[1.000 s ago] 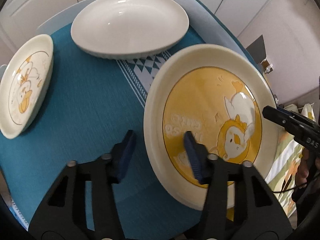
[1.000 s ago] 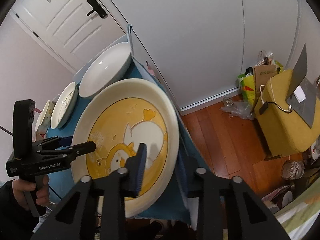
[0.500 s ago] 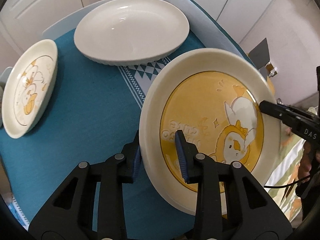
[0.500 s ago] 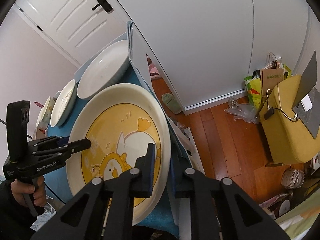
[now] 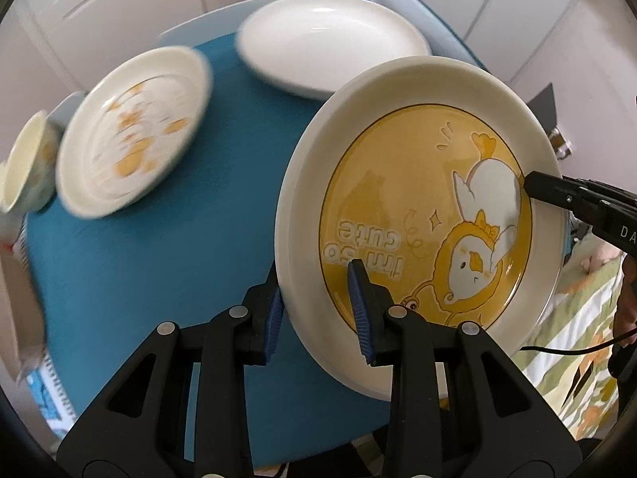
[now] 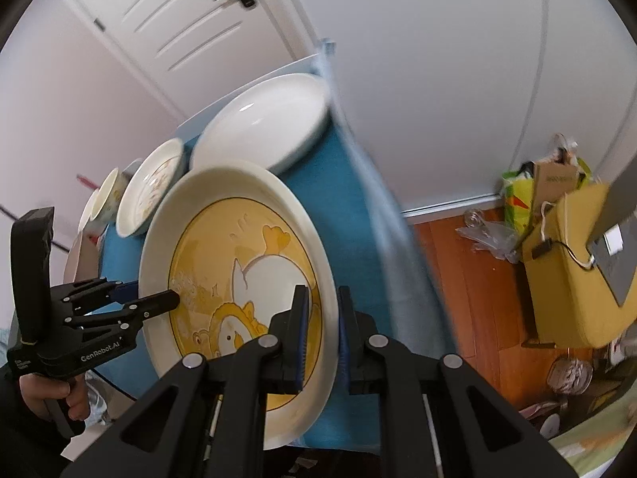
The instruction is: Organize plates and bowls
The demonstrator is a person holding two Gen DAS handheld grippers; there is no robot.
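Note:
A large cream plate with a yellow duck picture [image 5: 398, 183] [image 6: 239, 247] is held tilted above the blue tablecloth [image 5: 159, 259] by both grippers. My left gripper [image 5: 314, 283] is shut on its near rim, one pad under the rim and one on the yellow face. My right gripper [image 6: 321, 294] is shut on the opposite rim; one of its black fingers [image 5: 557, 195] shows at the plate's right edge. In the right wrist view the left gripper [image 6: 153, 294] sits at the plate's left edge, a hand on its handle.
On the cloth stand a plain white deep plate [image 5: 330, 44] [image 6: 262, 119], a small duck plate [image 5: 131, 131] [image 6: 153, 187] and a cream cup [image 5: 24, 163]. The table edge drops to a wooden floor [image 6: 477, 279] with a yellow stool [image 6: 569, 271] and bags.
Both grippers have shut on the yellow plate's rims and raised it off the cloth. The small duck plate has slid toward the middle of the left view, and a cup has appeared at the left.

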